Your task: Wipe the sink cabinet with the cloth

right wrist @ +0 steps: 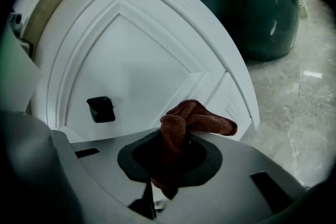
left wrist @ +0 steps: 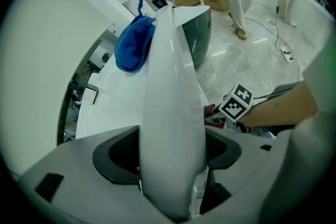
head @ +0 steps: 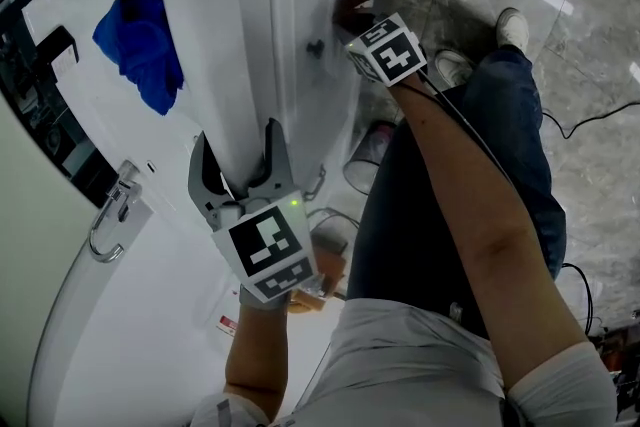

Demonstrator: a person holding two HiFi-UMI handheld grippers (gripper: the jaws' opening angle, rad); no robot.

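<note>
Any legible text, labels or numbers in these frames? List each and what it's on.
None legible.
Red-and-white sticker on the white sink: too small to read.
Marker cubes on the left hand-held gripper and right hand-held gripper: black-and-white square patterns only, no letters or digits.
</note>
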